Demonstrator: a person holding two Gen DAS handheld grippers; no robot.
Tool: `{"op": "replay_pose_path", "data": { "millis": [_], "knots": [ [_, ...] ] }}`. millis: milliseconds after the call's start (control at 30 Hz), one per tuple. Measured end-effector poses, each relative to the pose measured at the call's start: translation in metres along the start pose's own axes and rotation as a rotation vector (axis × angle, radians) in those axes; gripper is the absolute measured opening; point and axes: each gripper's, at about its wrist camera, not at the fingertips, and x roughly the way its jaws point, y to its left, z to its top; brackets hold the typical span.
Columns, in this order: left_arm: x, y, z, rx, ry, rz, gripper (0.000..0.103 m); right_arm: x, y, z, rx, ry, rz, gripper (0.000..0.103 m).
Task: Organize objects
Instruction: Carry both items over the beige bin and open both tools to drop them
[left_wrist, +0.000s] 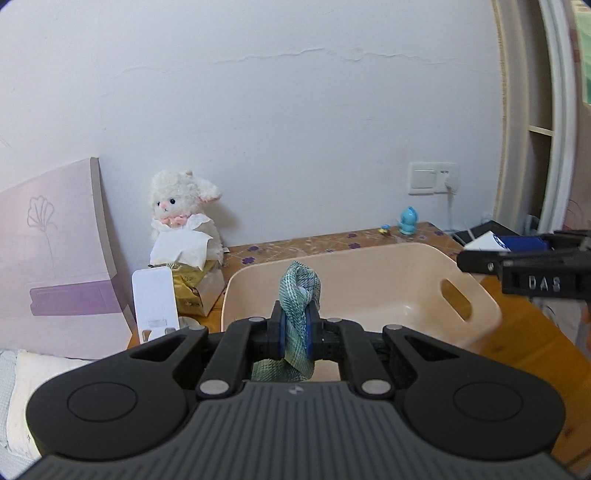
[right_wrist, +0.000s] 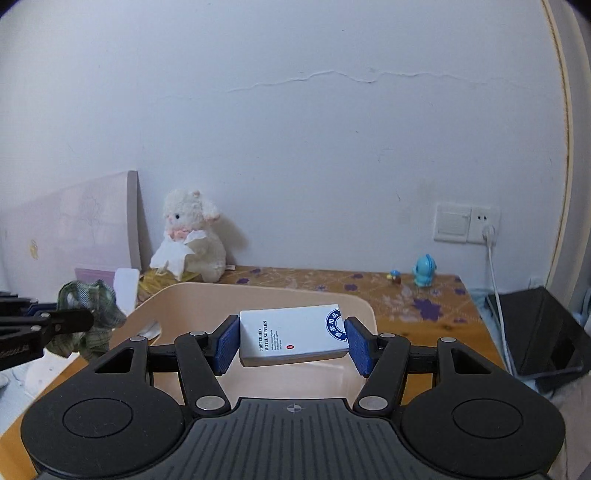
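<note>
A home bedroom: plush lamb (left_wrist: 184, 206) on a bedside table (right_wrist: 424, 302)

Crumpled green checked cloth (left_wrist: 299, 317) and white box (right_wrist: 293, 334), held above beige bin (left_wrist: 373, 273)

**Colours on my table**

My left gripper (left_wrist: 295, 334) is black with blue pads, and the cloth (left_wrist: 300, 295) in it is a teal-green and white check, looking duller olive in the right view. My right gripper (right_wrist: 291, 341), also black with blue pads, shows me a white box (right_wrist: 293, 334) with black lettering, a small red dot and a blue-and-white round emblem. The bin (left_wrist: 369, 273) is pale peach. The table (right_wrist: 424, 299) is orange-brown with purple flowers. The plush lamb (left_wrist: 181, 206) is cream with a pink collar. The little bird figure (left_wrist: 408, 220) is bright blue. The board (left_wrist: 55, 254) is pink with a purple band.
</note>
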Motion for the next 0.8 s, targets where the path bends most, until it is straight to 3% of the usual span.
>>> {"op": "replay_pose_path", "data": {
  "millis": [167, 367, 567, 600, 700, 767, 800],
  "knots": [
    [0.044, -0.007, 0.005, -0.013, 0.063, 0.037, 0.011, 0.033, 0.01, 0.001, -0.041, 0.049, -0.034, 0.057],
    [0.095, -0.008, -0.007, -0.044, 0.234, 0.069, 0.011, 0.076, 0.015, -0.01, -0.084, 0.163, -0.076, 0.058],
    [0.122, -0.008, -0.025, -0.031, 0.341, 0.085, 0.016, 0.101, 0.022, -0.024, -0.138, 0.267, -0.101, 0.058],
    [0.124, -0.008, -0.027, -0.033, 0.35, 0.086, 0.017, 0.103, 0.022, -0.025, -0.137, 0.278, -0.1, 0.065],
    [0.119, -0.009, -0.028, -0.02, 0.338, 0.076, 0.035, 0.1, 0.02, -0.027, -0.123, 0.282, -0.093, 0.071],
    [0.109, -0.011, -0.024, -0.022, 0.325, 0.09, 0.079, 0.092, 0.018, -0.025, -0.117, 0.269, -0.094, 0.078],
    [0.102, -0.011, -0.021, -0.031, 0.307, 0.098, 0.086, 0.086, 0.018, -0.024, -0.114, 0.26, -0.094, 0.083]
  ]
}}
